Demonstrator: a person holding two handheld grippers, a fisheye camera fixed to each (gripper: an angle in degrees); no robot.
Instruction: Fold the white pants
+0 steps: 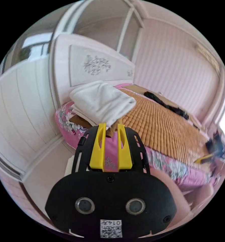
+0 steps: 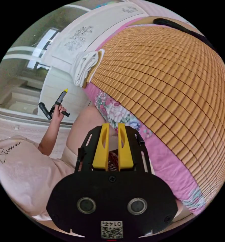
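Folded white pants [image 1: 101, 102] at the corner of a bed, with both claws held clear of them.

Left gripper view: the left gripper [image 1: 110, 131] has its yellow jaws a narrow gap apart, holding nothing; their tips sit just short of the folded white pants, not touching. The pants lie stacked on the near left corner of the woven bamboo mat [image 1: 163, 123], close to the white headboard [image 1: 92, 64]; a dark garment [image 1: 166, 104] lies at the mat's far side. Right gripper view: the right gripper [image 2: 113, 132] likewise shows a narrow gap between its jaws, empty, poised over the pink floral sheet [image 2: 132, 126] at the bed's edge. The pants [image 2: 84, 66] appear far off at the mat's corner, and the person's hand [image 2: 57, 111] holds the left gripper [image 2: 61, 96] raised, well apart from them.
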